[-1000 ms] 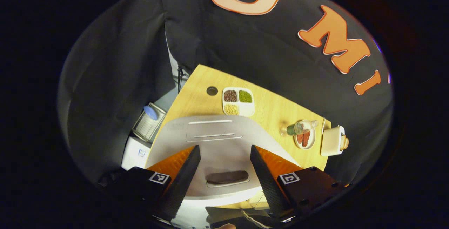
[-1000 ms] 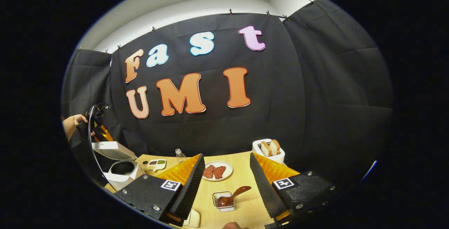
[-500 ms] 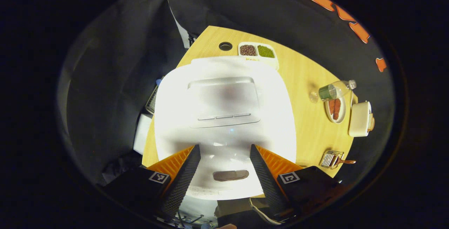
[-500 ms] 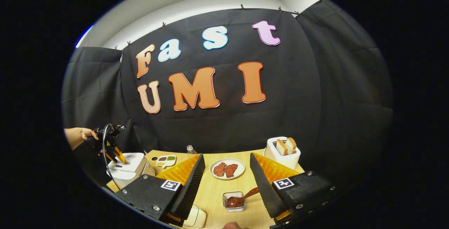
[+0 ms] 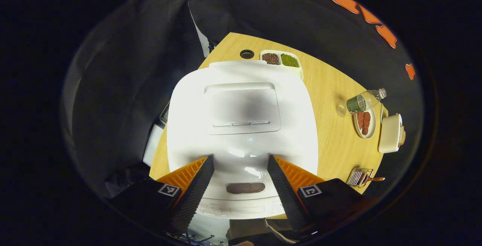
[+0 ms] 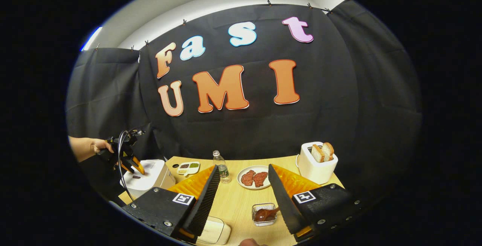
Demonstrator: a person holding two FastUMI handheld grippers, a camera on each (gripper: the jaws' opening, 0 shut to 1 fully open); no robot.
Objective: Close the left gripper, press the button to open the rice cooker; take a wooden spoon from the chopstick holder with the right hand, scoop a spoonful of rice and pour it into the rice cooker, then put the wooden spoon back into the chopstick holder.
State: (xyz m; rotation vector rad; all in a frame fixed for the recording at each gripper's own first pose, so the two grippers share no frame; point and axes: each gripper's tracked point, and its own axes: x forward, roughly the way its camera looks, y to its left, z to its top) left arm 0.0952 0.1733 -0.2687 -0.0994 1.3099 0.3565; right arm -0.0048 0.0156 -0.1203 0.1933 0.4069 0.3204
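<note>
While its jaws gape, left hand-held gripper [image 5: 241, 185] hovers above rice cooker [image 5: 241, 125] (lid down).

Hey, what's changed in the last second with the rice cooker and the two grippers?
The rice cooker lid went from raised, with the pot showing, to shut. The left gripper swung down to point at the lid, its dark button lying between the open fingers. The right gripper drifted slightly, open and empty. The wooden spoon stayed in the chopstick holder; plate, bottle and toaster kept their places.
</note>
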